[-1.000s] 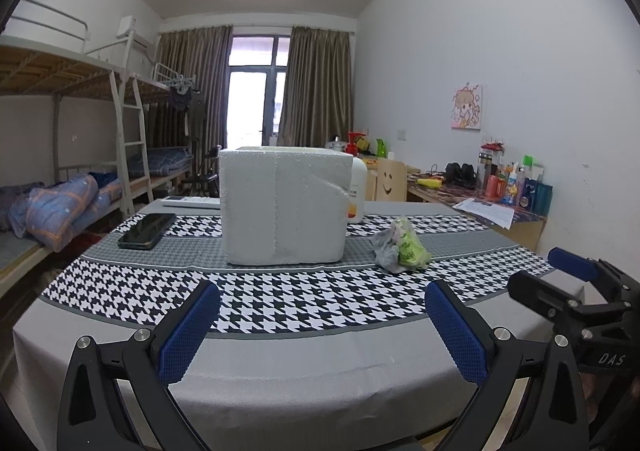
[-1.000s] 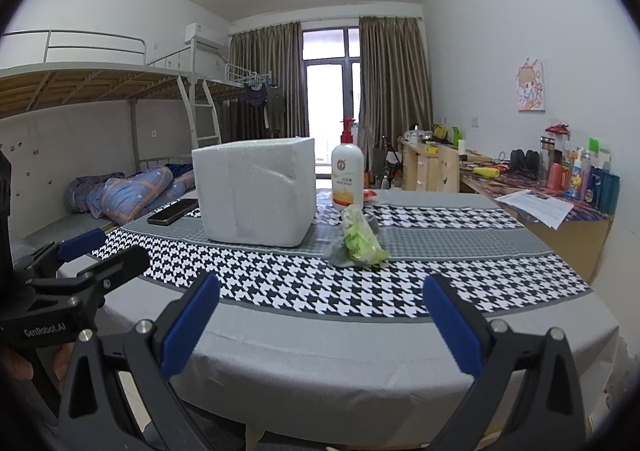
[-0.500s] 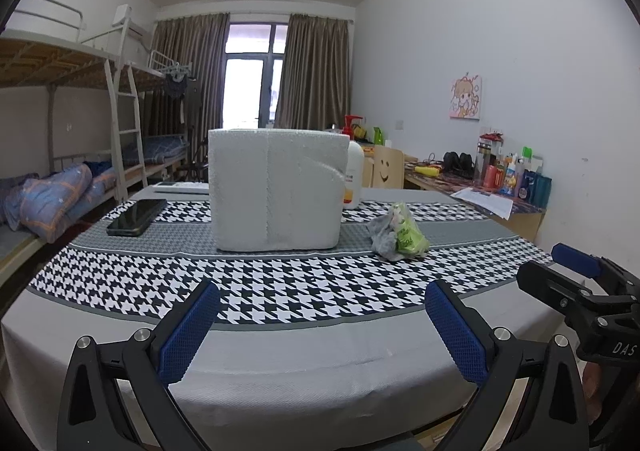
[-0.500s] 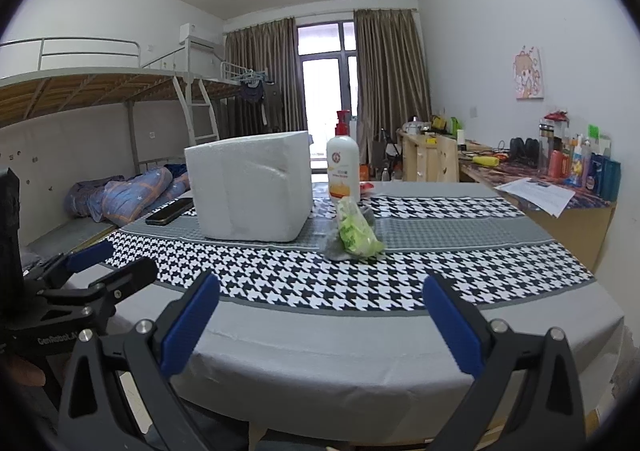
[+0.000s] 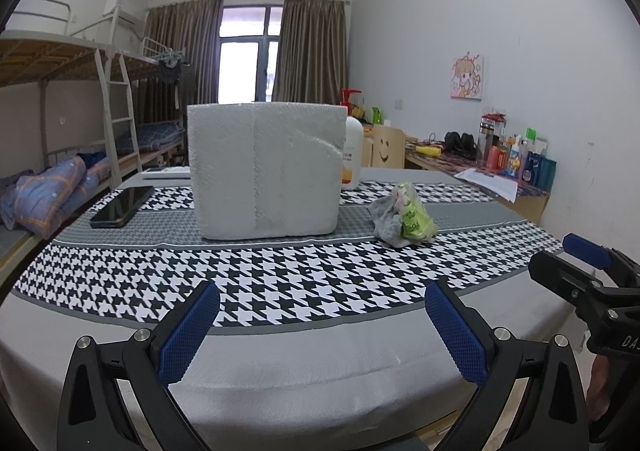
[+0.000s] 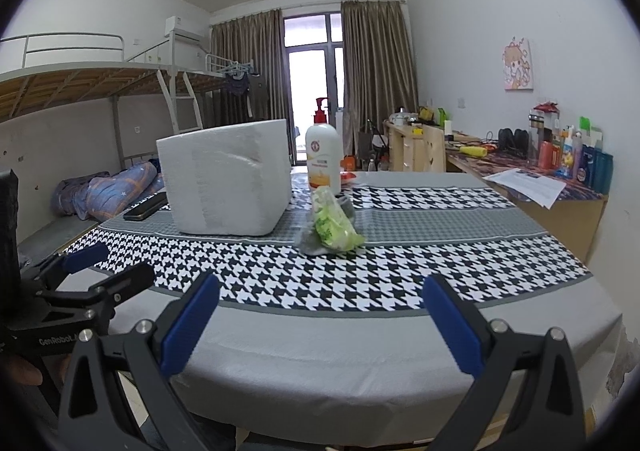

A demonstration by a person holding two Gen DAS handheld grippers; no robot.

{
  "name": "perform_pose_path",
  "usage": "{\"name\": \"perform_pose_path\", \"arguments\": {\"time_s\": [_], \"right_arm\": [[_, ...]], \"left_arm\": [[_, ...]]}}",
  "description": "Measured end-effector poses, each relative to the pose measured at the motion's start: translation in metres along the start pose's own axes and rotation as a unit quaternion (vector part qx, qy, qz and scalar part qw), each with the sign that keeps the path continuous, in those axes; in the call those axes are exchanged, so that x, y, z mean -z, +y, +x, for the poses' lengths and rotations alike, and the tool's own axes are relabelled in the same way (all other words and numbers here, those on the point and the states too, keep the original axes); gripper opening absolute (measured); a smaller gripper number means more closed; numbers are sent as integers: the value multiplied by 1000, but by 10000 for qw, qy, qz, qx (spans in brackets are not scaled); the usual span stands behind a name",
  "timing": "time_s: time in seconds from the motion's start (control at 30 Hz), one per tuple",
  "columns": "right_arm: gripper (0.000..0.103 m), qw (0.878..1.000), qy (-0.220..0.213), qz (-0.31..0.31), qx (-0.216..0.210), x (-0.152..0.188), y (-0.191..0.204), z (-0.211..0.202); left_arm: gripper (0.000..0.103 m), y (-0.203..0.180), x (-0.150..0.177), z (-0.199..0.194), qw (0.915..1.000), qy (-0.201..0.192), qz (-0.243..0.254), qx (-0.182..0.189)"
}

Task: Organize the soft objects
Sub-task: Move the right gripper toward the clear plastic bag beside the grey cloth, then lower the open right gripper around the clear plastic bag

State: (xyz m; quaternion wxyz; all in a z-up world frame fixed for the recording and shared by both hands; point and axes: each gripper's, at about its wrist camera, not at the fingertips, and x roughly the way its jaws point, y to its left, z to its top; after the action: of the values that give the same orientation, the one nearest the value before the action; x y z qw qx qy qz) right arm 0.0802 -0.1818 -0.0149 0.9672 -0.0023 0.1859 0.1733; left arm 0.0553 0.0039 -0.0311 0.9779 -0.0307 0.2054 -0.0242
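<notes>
We hold both tools at the near edge of the counter (image 5: 320, 371), each with its blue pads spread wide and nothing between them: the left tool (image 5: 320, 327) faces the middle of the near edge, and the right tool (image 6: 320, 323) sits toward the near right corner, its tip showing at the right rim of the left view. Past the bare grey strip and the houndstooth band lies what we take to be the soft object, a crumpled grey-and-green bundle (image 6: 330, 227), resting on the counter right of centre, just beside the right face of the white foam box (image 5: 266, 171) but not touching it as far as we can tell. From the right tool the bundle lies almost straight ahead, its long axis running away from us toward the pump bottle (image 6: 323, 155); from the left tool it lies ahead and off to the right. We judge the right tool the nearer and better lined up, its pads closing across the narrow width. A phone (image 5: 122, 206) lies at the far left.
</notes>
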Motion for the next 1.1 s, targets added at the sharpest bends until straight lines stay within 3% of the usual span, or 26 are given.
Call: {"name": "perform_pose_path", "arguments": {"time_s": [1.1], "right_arm": [[102,9989,346,239,183,-33,-30,51]], "left_arm": [[102,-7,-42,68,9984,548,112,-31]]}}
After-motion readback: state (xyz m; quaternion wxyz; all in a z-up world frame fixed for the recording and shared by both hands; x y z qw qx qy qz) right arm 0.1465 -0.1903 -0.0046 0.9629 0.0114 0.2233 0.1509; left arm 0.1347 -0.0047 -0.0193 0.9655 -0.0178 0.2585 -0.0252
